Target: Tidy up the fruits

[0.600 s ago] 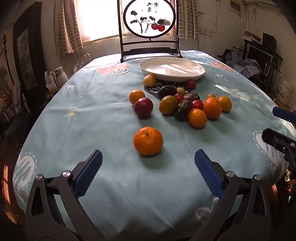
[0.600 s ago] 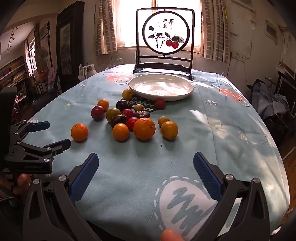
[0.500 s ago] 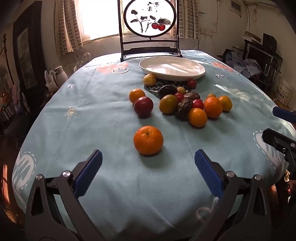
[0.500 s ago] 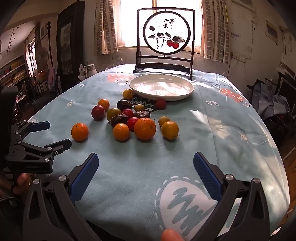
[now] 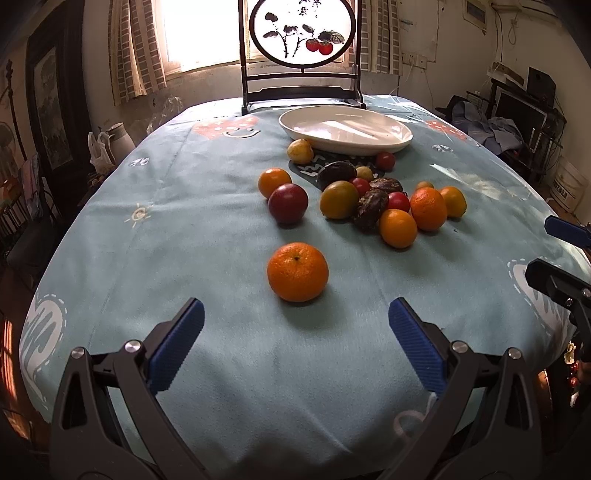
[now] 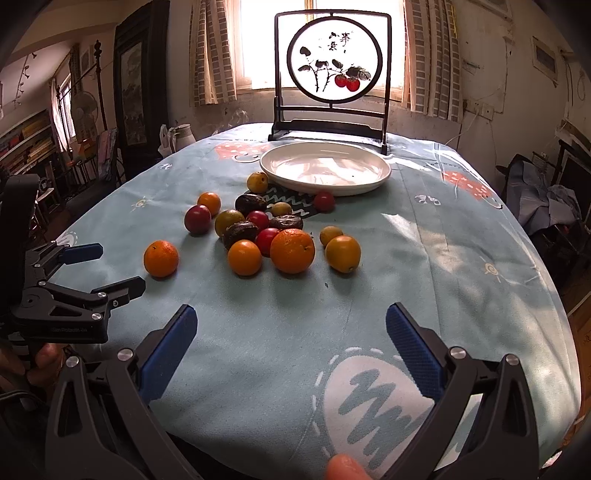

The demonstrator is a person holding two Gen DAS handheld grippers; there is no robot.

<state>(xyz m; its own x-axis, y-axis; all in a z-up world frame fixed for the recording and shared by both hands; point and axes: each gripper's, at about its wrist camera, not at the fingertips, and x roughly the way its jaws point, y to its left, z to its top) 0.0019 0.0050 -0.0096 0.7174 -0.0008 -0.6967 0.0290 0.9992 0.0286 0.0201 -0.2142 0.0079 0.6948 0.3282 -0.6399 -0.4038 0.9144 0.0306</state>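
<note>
- On the near edge of the table (image 5: 221, 229), the left gripper (image 5: 295, 332) hovers with its jaws spread wide and nothing between them; its blue pads (image 5: 177, 345) flank bare cloth just short of a lone mandarin (image 5: 297, 271), which sits apart from the other fruit.
- Beyond the mandarin, a dark red plum (image 5: 287, 203) touches a small orange (image 5: 274, 181); to their right lies the main cluster (image 5: 384, 203) of oranges, cherry tomatoes, dark wrinkled fruits and a greenish-yellow one, packed close together.
- At the far end, a white plate (image 5: 345, 129) holds no fruit; a yellow fruit (image 5: 300, 150) and a red tomato (image 5: 385, 160) lie just beside its near rim; a framed round painting (image 5: 303, 31) stands upright behind it.
- To the right, the right gripper (image 6: 291, 336) is likewise wide open and empty, over the table's near edge with a white scribble patch (image 6: 373, 402) on the cloth between its fingers; the largest orange (image 6: 292, 250) and a yellow-orange fruit (image 6: 342, 253) are the nearest pieces ahead of it, well apart from the pads.
- In the right view, the left gripper (image 6: 110, 267) shows at the left edge, open beside the mandarin (image 6: 161, 258); a fingertip (image 6: 343, 467) pokes in at the bottom.
</note>
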